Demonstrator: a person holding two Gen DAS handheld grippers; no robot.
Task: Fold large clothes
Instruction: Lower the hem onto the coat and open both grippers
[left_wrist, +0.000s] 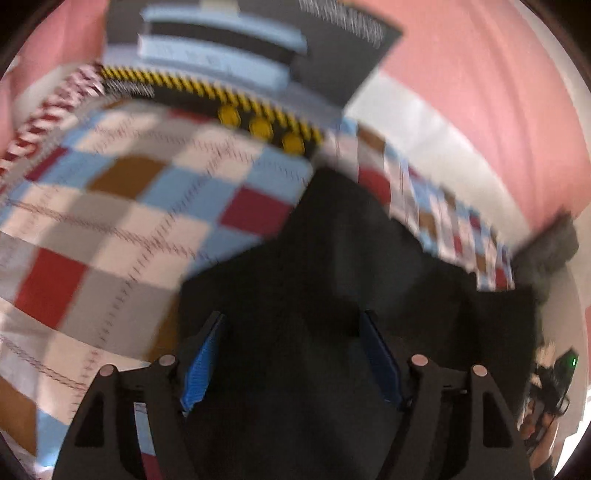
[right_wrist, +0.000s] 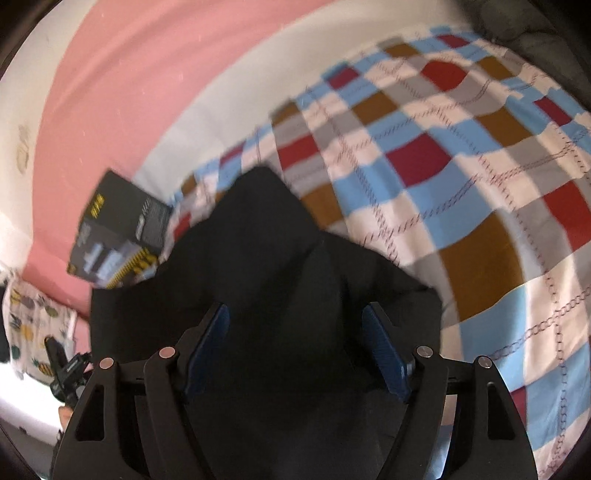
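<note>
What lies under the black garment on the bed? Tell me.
Under the black fabric garment lies the checked patchwork bedspread, showing around its edges. Whatever sits beneath the garment's middle is covered.

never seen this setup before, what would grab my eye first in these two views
The black garment fills the lower middle of both views, lying on a bright checkered bedspread of blue, red, brown and white squares. The left gripper and right gripper each stand open over the dark cloth. A black box with yellow hazard stripes sits at the bedspread's far edge against a pink wall.
</note>
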